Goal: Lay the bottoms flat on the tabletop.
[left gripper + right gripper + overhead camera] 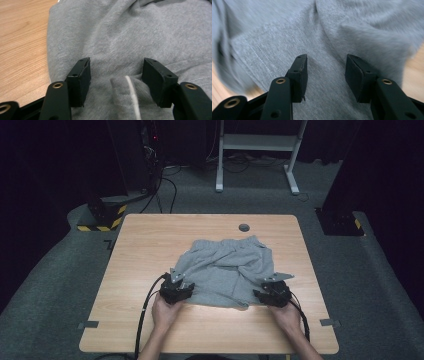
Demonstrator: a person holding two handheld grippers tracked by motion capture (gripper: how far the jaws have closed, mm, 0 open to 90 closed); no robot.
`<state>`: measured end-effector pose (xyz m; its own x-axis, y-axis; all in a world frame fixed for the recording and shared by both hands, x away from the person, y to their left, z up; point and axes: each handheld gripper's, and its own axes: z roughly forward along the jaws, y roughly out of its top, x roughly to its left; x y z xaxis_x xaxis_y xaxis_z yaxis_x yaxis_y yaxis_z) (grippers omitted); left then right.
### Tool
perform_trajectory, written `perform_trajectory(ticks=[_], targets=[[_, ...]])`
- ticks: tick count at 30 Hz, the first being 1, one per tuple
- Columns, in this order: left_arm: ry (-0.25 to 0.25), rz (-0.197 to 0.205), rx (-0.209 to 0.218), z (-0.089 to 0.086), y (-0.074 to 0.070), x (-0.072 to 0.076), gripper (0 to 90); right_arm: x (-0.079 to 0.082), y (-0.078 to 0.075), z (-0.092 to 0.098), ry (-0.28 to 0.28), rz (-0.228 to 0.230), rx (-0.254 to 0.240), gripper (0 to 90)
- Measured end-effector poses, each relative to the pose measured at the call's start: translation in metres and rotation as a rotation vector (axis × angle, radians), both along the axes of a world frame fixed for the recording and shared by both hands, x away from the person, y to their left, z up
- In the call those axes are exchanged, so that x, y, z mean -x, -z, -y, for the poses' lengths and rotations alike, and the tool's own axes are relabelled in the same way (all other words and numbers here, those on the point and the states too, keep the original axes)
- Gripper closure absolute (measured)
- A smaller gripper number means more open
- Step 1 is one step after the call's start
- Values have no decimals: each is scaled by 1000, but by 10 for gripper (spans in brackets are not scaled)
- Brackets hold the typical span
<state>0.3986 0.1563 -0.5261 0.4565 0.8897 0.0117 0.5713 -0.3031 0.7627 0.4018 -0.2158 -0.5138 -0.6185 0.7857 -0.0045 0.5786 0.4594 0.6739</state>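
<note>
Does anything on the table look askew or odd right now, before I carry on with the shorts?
Nothing damaged or spilled. The grey shorts lie rumpled rather than flat, with creases across the middle and a bunched fold with a white strip between the jaws of the left gripper. The right gripper stands open over smooth cloth near a stitched hem.

You see a table (150, 235) lit evenly from above while the room around it sinks into near black (soft shadows only). In the right gripper view the grey cloth (287, 37) smears with motion blur at the left edge.
</note>
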Motion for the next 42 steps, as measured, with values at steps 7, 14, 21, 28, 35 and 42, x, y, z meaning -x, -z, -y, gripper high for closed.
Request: perform_trajectory(ticks=[7,14,21,28,35,42], targets=[[-1,-1,4,0,0,0,402,13,-2,17,24,17,24,482],[24,-9,-4,-3,-6,1,425,9,-4,-7,-19,108,-60,481],[100,-10,19,-13,-29,16,512,0,9,-20,-39,74,-50,473],[166,-89,25,-18,-27,19,658,1,9,-21,-35,73,-44,465],[229,-106,24,-22,-28,19,832,1,9,-21,-34,74,-45,463],[192,-81,19,-48,-40,30,839,1,9,-21,-32,74,-44,461]])
